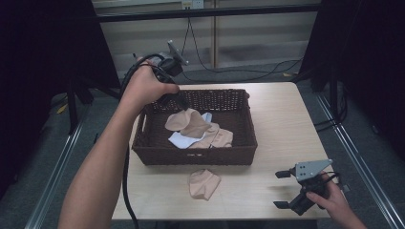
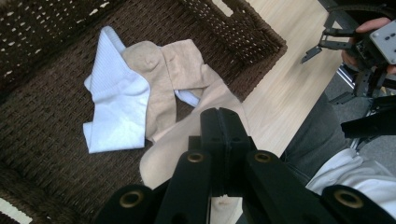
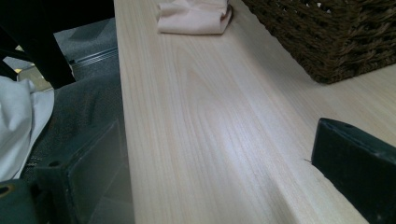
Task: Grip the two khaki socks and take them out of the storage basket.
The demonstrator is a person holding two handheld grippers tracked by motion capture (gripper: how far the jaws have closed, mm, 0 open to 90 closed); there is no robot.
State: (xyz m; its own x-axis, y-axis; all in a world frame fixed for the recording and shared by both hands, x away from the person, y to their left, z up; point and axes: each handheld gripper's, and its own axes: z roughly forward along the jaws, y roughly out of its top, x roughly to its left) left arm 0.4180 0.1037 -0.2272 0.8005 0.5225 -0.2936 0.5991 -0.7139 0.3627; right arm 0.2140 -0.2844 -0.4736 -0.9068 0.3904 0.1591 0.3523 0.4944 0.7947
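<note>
**Sock lifted over the wicker basket**

Basket of dark brown wicker stood on the bench and serves here as the landmark. The left gripper hung above the basket's far left corner, its jaws clenched on a beige sock that drooped from them down into the basket. In the left gripper view the two black jaws met tip to tip, with the beige cloth spreading out from beneath them. On the basket's floor lay a white sock, partly covered by another beige sock folded across it. A third beige sock lay crumpled on the bench just outside the basket's near wall, close to it but not touching. The right gripper rested low over the bench, well to the right of the basket's near right corner, its jaws spread wide with only bare wood between them.
</note>
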